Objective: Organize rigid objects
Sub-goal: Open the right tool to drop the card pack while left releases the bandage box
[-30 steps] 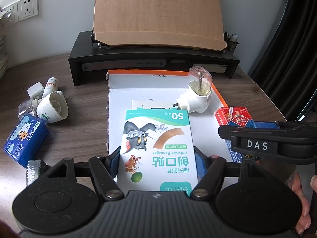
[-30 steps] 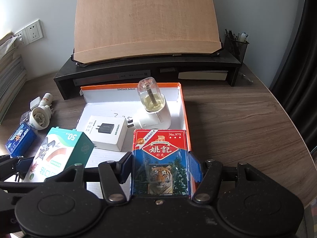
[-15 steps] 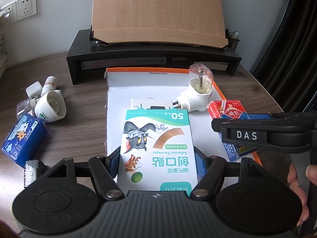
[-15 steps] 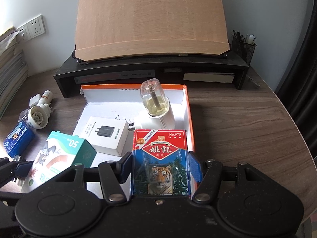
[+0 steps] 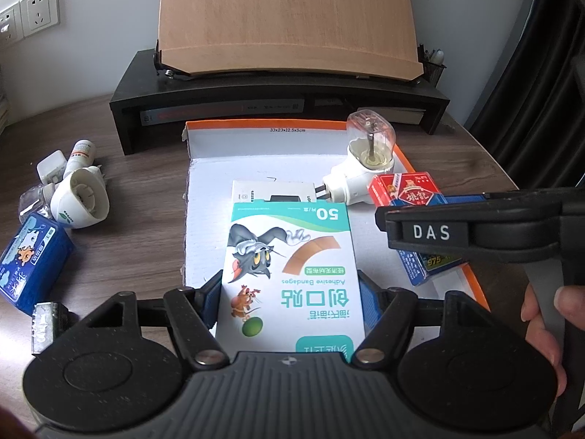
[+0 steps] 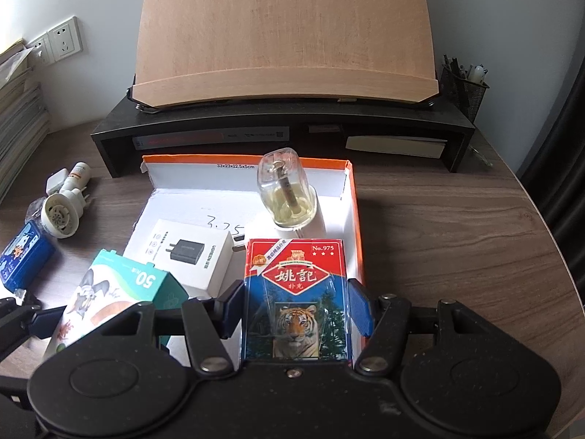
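While clamped, card box (image 6: 296,300) fills right claw (image 6: 297,307)

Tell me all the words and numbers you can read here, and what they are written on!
"50" and "Adhesive Bandages": bandage box in the left gripper.
"No.975": playing card box in the right gripper.
"DAS": the right gripper's side, seen in the left wrist view.
"33x23x12.5x5cm" and handwritten "3.25": orange-edged tray.
"UGREEN": white charger box.
Blue packet and small bottle: print too small to read.
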A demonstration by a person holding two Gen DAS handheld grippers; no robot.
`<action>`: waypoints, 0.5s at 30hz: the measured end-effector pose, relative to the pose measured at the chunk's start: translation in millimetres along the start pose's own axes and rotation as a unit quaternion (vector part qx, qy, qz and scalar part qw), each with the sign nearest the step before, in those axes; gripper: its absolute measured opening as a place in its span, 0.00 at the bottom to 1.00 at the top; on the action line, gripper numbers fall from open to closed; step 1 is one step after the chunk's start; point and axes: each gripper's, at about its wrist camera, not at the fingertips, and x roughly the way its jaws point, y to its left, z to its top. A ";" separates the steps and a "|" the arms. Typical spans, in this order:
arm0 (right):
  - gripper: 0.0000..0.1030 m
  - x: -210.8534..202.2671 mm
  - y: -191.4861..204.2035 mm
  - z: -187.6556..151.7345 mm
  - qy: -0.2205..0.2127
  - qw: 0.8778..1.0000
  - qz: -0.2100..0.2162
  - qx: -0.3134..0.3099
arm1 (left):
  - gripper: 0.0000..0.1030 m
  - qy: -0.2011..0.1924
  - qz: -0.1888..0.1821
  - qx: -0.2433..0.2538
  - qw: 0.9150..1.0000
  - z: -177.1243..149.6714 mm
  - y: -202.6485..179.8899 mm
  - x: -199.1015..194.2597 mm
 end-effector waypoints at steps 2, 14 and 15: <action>0.69 2.1 0.3 2.1 0.000 1.000 0.001 -0.002 | 0.69 0.000 0.001 0.000 1.000 0.7 -1.0 0.8; 0.68 -4.1 -2.2 6.3 -0.026 1.000 -0.006 -0.007 | 0.69 0.009 -0.013 0.006 1.000 2.0 -13.7 10.1; 0.69 -7.0 -4.2 5.3 -0.031 1.000 -0.007 -0.002 | 0.69 0.010 -0.019 0.008 1.000 1.6 -15.4 10.2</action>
